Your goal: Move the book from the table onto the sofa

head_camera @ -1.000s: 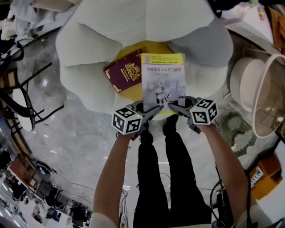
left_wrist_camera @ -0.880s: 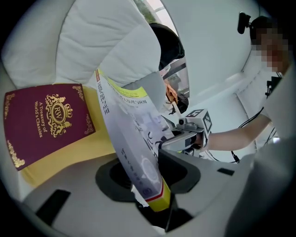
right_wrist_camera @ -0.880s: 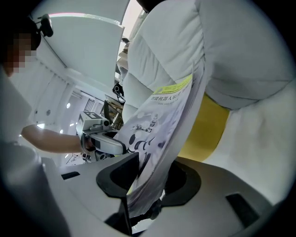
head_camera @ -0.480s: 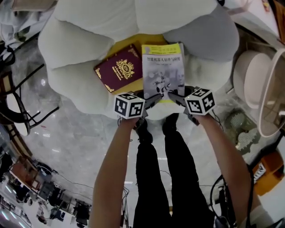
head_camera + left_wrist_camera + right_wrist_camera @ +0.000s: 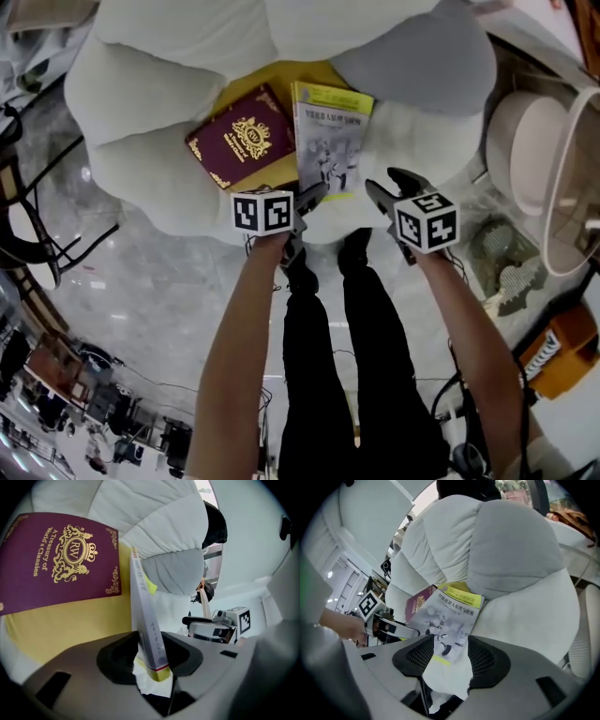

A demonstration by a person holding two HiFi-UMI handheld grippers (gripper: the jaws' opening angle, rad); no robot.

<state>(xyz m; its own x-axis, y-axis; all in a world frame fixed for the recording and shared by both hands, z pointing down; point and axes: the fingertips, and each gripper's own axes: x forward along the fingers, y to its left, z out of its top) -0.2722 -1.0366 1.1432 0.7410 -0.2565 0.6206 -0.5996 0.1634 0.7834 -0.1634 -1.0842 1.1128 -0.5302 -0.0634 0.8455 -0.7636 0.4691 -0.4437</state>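
Observation:
A grey-and-yellow paperback book [image 5: 328,141] lies tilted on the yellow seat of a white petal-shaped sofa [image 5: 150,159], next to a maroon hardback [image 5: 242,136]. My left gripper [image 5: 314,195] is shut on the paperback's near left corner. Its jaws have just been closing, and in the left gripper view the book [image 5: 146,620] stands edge-on between them, with the maroon hardback [image 5: 61,562] to its left. My right gripper [image 5: 392,186] hangs open off the book's right edge. Its jaws have just been opening, and the book [image 5: 450,616] shows beyond them, untouched.
The person's legs [image 5: 347,328] stand just before the sofa's front edge. A round white stool [image 5: 520,155] and a pale basket [image 5: 572,187] stand at the right. Black chair legs [image 5: 28,234] cross the marble floor at the left.
The right gripper has let go of the paperback, opened and drawn back to the right. Both hands have sunk, and the book now rests tilted on the seat, held only by the left gripper.

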